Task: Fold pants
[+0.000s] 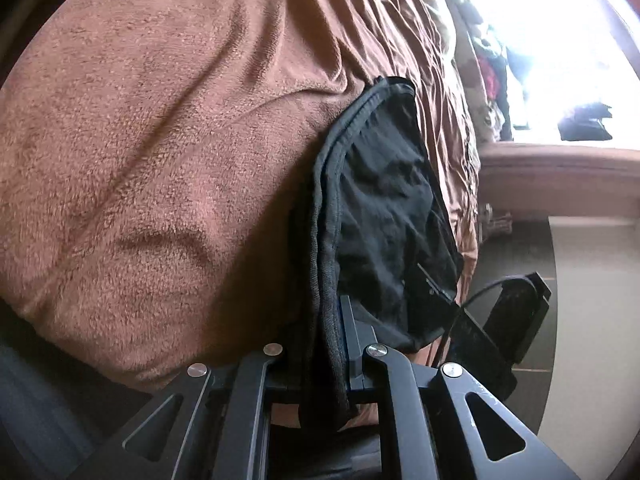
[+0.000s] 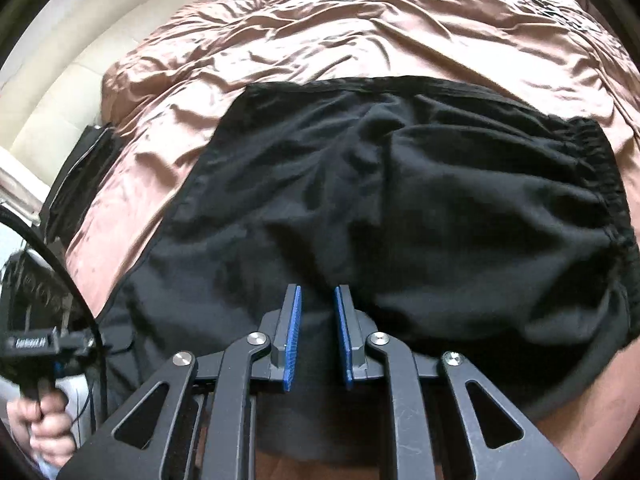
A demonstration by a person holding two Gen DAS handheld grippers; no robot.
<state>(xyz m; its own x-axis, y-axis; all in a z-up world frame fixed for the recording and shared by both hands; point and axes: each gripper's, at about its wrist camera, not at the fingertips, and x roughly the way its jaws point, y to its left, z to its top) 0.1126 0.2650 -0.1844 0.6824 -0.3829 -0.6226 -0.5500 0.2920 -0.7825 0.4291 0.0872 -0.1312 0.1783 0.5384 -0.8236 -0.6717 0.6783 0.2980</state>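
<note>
Your left gripper [image 1: 320, 360] has its fingers clamped on the pants [image 2: 400, 208] hem to carry the fold across the bed [image 2: 320, 32], while your right gripper [image 2: 316, 336] hovers above the fabric, fingers apart, likely ready to pin or regrasp.

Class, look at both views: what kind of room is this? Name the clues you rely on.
Most likely a bedroom. The black pants lie spread on a wide, soft surface covered by a rumpled pinkish-brown bedspread, a fuzzy brown blanket lies alongside, and a bright window stands beyond.
</note>
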